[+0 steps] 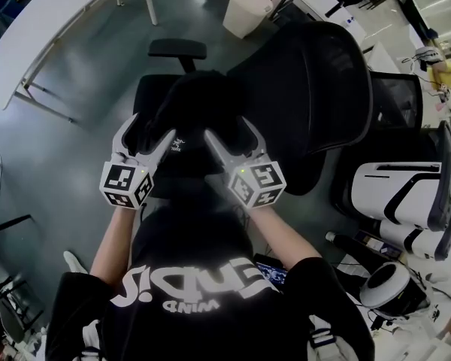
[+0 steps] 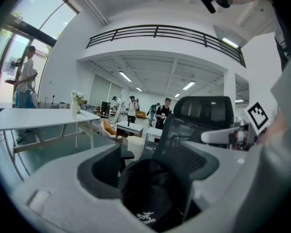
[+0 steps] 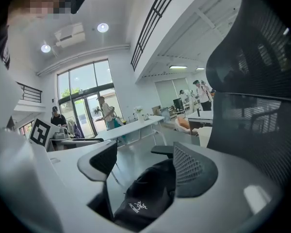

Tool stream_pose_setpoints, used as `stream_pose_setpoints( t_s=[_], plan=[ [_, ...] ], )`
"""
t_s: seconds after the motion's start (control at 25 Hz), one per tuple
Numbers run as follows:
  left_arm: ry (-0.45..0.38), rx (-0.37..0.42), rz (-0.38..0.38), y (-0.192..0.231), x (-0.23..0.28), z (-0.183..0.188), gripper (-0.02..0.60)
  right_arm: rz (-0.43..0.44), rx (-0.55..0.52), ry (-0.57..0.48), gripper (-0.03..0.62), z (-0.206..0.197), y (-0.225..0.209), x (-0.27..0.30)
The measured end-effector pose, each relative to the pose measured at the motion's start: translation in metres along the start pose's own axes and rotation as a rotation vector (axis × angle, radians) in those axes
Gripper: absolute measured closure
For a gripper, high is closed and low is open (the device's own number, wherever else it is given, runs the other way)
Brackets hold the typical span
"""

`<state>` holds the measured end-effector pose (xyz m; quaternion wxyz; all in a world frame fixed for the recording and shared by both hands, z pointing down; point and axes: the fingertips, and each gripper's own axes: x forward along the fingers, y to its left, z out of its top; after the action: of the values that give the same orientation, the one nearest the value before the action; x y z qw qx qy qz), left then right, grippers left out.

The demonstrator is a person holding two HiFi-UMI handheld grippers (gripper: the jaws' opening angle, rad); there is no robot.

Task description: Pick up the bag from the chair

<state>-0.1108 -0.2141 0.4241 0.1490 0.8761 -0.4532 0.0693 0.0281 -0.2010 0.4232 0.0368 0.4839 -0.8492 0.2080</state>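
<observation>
1. Head view: a black bag [image 1: 186, 115] lies on the seat of a black chair [image 1: 316, 89], whose mesh backrest rises on the right of the picture. The left tool [image 1: 149, 132] and the right tool [image 1: 231, 134] reach in side by side, one over each flank of the bag, each with its jaws spread wide. The marker cubes sit just ahead of the person's forearms. An armrest [image 1: 178, 49] juts out beyond the seat. A white bin [image 1: 246, 10] stands on the grey floor past it, and a long white surface [image 1: 52, 13] fills the upper left corner.

2. Left gripper view: the left tool [image 2: 150, 166] stands open, its two grey jaws well apart. The bag [image 2: 153, 195], with a small white logo, fills the lower part of the gap between them; the pads do not pinch it. The chair [image 2: 203, 111] rises behind. One finger of the right tool [image 2: 223, 136] shows at the right. Several people stand far back in the hall.

3. Right gripper view: the right tool [image 3: 145, 168] is likewise spread. The bag [image 3: 145, 198] lies low between its jaws, close against the meshed pad on the right; I cannot tell whether it touches. The chair [image 3: 262, 81] looms at the right edge, its armrest [image 3: 162, 150] beyond the bag.
</observation>
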Motion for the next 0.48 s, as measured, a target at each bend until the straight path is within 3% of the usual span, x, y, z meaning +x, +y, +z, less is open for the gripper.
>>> stream_pose_setpoints(
  t_s=[0.48],
  plan=[
    [0.111, -0.031, 0.018, 0.048, 0.066, -0.062, 0.209, -0.066, 0.05, 0.102, 0.223, -0.063, -0.057, 0.064]
  ],
)
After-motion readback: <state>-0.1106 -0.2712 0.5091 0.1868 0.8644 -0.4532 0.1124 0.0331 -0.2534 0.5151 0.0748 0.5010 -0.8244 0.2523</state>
